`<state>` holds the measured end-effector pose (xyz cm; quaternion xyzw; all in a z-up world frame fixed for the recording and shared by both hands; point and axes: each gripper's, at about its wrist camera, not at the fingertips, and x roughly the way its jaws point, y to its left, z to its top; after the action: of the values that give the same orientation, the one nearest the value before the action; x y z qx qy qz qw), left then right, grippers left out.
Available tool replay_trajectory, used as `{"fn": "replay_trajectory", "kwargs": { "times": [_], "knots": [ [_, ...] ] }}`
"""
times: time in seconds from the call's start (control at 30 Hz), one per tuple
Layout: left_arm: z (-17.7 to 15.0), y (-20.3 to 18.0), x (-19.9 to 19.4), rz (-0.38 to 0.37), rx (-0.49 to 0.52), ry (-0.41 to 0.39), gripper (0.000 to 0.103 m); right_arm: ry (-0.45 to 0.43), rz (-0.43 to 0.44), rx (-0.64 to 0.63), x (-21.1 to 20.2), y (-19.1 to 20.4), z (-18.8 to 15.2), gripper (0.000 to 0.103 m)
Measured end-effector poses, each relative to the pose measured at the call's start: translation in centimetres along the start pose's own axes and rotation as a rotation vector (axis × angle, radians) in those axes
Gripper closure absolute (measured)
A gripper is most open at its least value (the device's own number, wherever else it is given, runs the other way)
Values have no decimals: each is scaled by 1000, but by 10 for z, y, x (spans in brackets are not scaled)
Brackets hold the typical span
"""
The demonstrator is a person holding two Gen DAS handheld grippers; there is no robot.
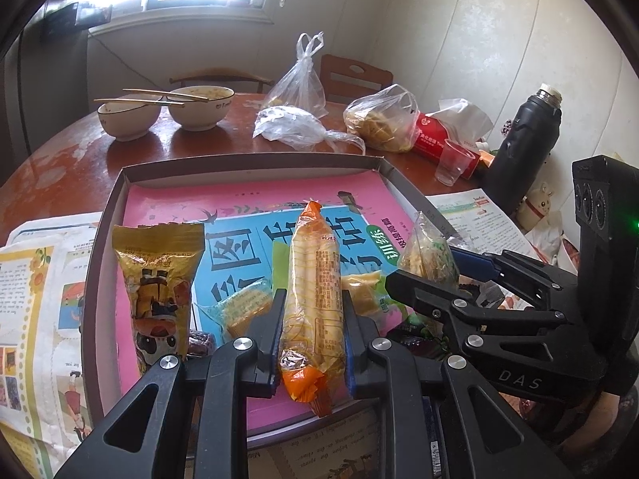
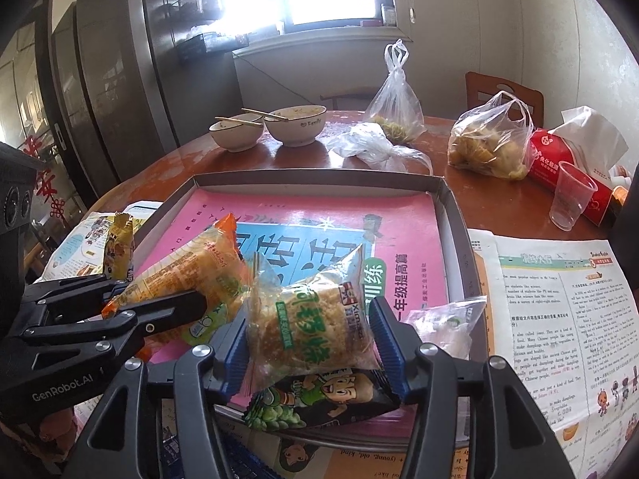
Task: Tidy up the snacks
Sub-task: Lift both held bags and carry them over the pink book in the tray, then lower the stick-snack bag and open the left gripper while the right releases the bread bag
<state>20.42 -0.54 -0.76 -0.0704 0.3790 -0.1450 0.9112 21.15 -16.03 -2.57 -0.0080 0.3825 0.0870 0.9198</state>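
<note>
A shallow grey tray (image 1: 255, 163) with a pink book inside sits on the brown table. My left gripper (image 1: 312, 311) is shut on a long orange cracker pack (image 1: 313, 279) and holds it over the tray; the pack also shows in the right wrist view (image 2: 207, 267). My right gripper (image 2: 309, 319) is shut on a clear rice-cake pack (image 2: 311, 319), seen from the left wrist too (image 1: 429, 255). A gold snack pack (image 1: 157, 279) lies at the tray's left. A dark cartoon pack (image 2: 319, 399) lies under the right gripper. Small yellow packets (image 1: 243, 307) lie in the tray.
Two bowls (image 1: 199, 107) with chopsticks stand at the back. Plastic bags (image 1: 295, 92) and a bag of food (image 1: 383, 119) lie behind the tray. A plastic cup (image 1: 453, 159), red tissue pack (image 1: 435, 139) and black flask (image 1: 523, 147) stand right. Newspapers (image 2: 559, 319) flank the tray.
</note>
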Motion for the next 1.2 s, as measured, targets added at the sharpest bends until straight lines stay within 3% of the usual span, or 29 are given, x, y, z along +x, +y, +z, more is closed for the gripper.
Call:
{"fn": "replay_trajectory", "kwargs": {
  "times": [0.7,0.77,1.2],
  "knots": [
    [-4,2,-11,37,-3,-9,76,-17,34,11,-16,2,-3,36],
    [-4,2,-13,43,-2,-10,70,-20,38,12,-18,2,-4,36],
    [-4,6,-26,59,-8,-30,54,-44,37,24,-30,0,-4,34]
  ]
}}
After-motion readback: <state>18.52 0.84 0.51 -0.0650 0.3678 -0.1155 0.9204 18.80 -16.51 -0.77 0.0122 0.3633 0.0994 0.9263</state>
